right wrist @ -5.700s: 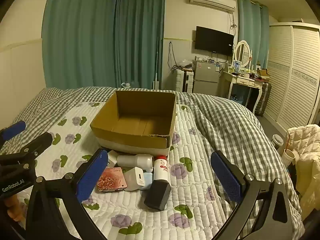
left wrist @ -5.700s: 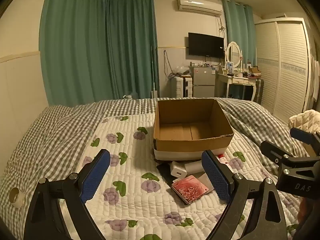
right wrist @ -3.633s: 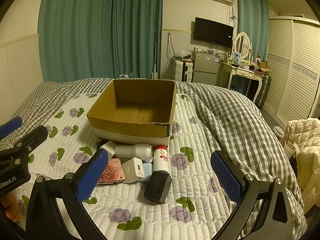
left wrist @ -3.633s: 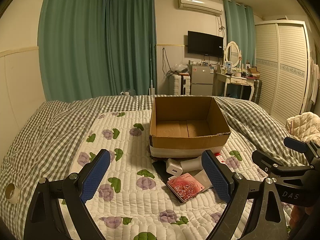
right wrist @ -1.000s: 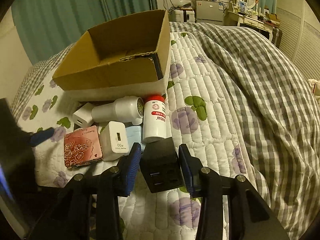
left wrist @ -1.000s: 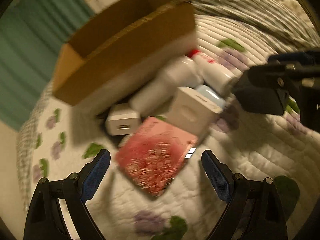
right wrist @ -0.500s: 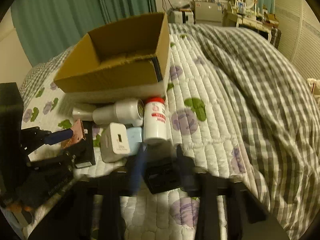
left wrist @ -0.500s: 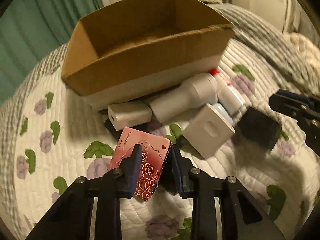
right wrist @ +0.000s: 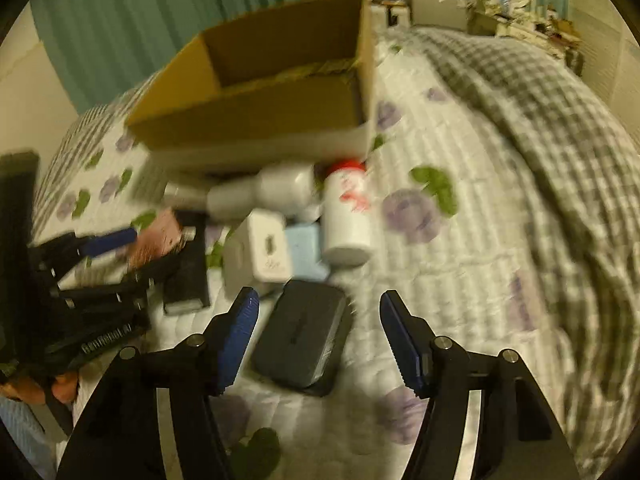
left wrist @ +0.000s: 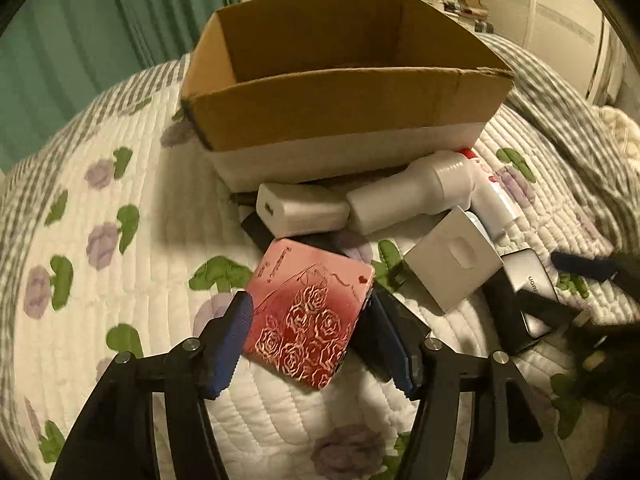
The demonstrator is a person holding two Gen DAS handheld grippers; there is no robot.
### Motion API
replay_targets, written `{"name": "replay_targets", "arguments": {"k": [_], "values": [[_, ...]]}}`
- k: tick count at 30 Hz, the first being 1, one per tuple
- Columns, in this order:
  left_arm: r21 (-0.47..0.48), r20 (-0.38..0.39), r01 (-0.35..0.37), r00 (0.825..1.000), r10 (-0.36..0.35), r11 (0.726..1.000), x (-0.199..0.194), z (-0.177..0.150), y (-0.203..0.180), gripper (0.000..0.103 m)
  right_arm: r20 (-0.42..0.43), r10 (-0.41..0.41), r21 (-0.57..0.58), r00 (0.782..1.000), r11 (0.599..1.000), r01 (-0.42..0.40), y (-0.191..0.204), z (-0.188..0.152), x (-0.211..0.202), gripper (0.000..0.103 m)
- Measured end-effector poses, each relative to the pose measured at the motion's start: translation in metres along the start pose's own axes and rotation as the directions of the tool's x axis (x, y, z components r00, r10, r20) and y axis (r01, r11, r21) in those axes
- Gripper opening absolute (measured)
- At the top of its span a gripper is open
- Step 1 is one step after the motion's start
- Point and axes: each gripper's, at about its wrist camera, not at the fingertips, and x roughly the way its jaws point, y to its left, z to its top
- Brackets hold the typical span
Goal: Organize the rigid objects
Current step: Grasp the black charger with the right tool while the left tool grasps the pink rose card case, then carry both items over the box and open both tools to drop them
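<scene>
The left gripper (left wrist: pixel 310 338) is clamped on the pink rose-patterned case (left wrist: pixel 310 312), its blue pads pressed to the case's two sides, and the case now sits tilted up off the quilt (left wrist: pixel 132 280), higher than half a second ago. The right gripper (right wrist: pixel 318 338) has let go: a second ago its jaws pinched the black charger (right wrist: pixel 302 334), and now they stand apart with the charger lying flat on the quilt between them, touching neither pad. That view is blurred with motion.

Just beyond the case lie a white adapter (left wrist: pixel 300 208) and a white flashlight-shaped device (left wrist: pixel 408 196), close against the front wall of the open cardboard box (left wrist: pixel 340 104). To their right are a white cube charger (left wrist: pixel 452 264) and a red-capped white bottle (right wrist: pixel 348 216), with a pale blue item (right wrist: pixel 302 250) between them. These have not shifted since the earlier frames.
</scene>
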Motion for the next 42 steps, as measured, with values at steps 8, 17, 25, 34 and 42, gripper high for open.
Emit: {"name": "replay_targets", "arguments": {"k": [8,17,25,34,42], "values": [[-0.075,-0.031,0.068,0.997,-0.070,0.995,0.019,0.004,0.018,0.085,-0.049,-0.055,-0.037,0.997,0.998,0.053,0.016,-0.006,0.022,0.061],[-0.069,-0.079,0.182,0.979,-0.187,0.981,0.056,0.031,0.031,0.086,-0.054,-0.063,-0.036,0.997,0.997,0.061,0.017,-0.006,0.026,0.056],[-0.047,-0.058,0.175,0.982,-0.178,0.983,0.041,0.021,0.011,0.074,0.005,-0.074,-0.020,0.997,0.997,0.074,0.007,-0.008,0.009,0.045],[-0.076,0.060,0.065,0.996,-0.060,0.995,-0.008,0.018,-0.006,0.072,0.100,-0.082,-0.035,0.992,0.996,0.086,0.011,0.000,-0.034,0.042],[-0.099,0.231,0.016,0.973,0.008,0.995,-0.086,0.063,-0.004,0.072,0.303,-0.054,-0.088,0.951,0.993,0.084,0.028,0.067,-0.113,0.042]]}}
